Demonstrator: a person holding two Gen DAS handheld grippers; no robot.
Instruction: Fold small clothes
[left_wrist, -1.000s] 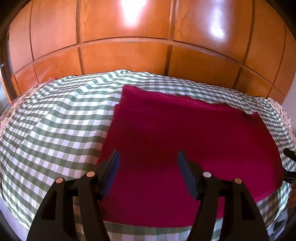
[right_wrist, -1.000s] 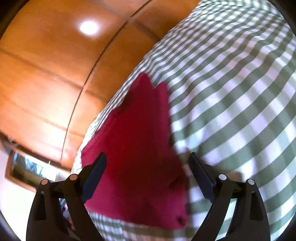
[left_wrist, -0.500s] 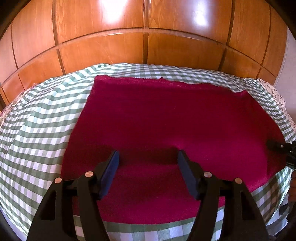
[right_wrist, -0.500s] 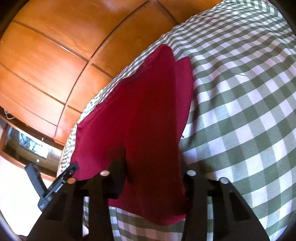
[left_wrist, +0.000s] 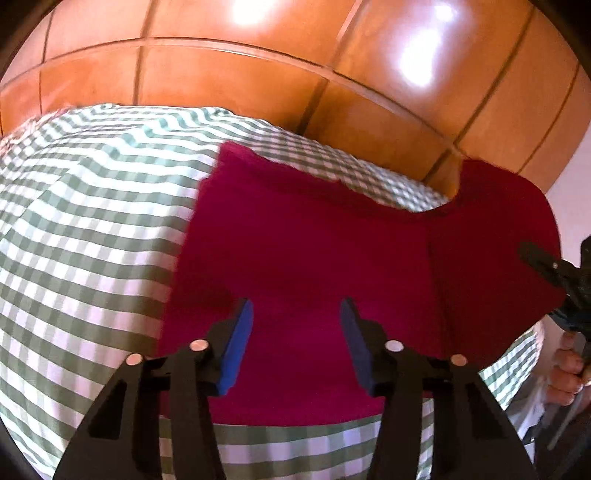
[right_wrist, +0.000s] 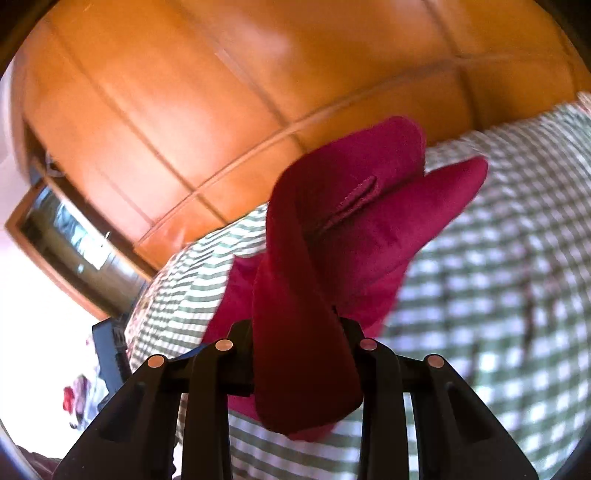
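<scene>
Now the right hand-held gripper (right_wrist: 301, 332) pinches the red cloth (right_wrist: 354, 221), lifted corner pointing upward; left hand-held gripper (left_wrist: 295, 332) closing.

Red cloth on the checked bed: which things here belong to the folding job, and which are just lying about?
Part of the job:
- red cloth, one side lifted
- right tongs, closing on a bunched fold of it
- left tongs, closing, cloth between them, not pinched
- checked bedcover underneath

Just there:
- wooden panelling
- framed mirror

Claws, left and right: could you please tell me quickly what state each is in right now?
Left claw: closing over the red cloth, pads not yet pressing it.
Right claw: closing, gripping the cloth's lifted edge.
</scene>
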